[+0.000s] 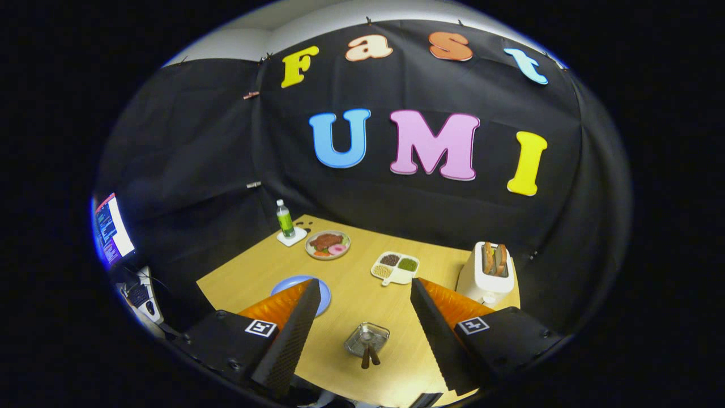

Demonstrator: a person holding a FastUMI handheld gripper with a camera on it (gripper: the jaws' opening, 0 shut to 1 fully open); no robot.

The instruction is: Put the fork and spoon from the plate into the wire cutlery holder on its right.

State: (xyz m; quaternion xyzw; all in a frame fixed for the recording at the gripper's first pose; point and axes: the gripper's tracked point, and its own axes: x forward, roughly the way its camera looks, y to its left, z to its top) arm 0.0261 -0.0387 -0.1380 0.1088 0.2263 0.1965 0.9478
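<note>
Wooden table, cutlery already standing in holder

Item: wire cutlery holder point(367, 338), small and silvery, standing on the table point(351, 294) between the two fingers and a little ahead of them. Two dark brown handles point(369, 356) poke out of it toward the camera, leaning against its near rim. These are judged to be the fork and spoon, though their heads are hidden inside the basket and too small to tell apart.

Item: blue plate point(300, 286), left of the holder, partly covered by the left finger. No cutlery is visible on the part that shows.

Item: gripper point(362, 294), jaws spread wide and holding nothing, raised well above the table.

Other stock: white toaster point(487, 272) with bread in its slots at the right edge; divided dish point(395, 267) of grains; plate of food point(327, 245); green bottle point(285, 219) on a white coaster at the far corner.

Condition: task judged complete or nearly so.

Risks noted: the holder looks light, and both handles lean to one side, so it may tip if nudged. A low sweep of either finger across it would catch the protruding handles and spill them. The hidden part of the plate cannot be checked; something left there would go unnoticed.
</note>
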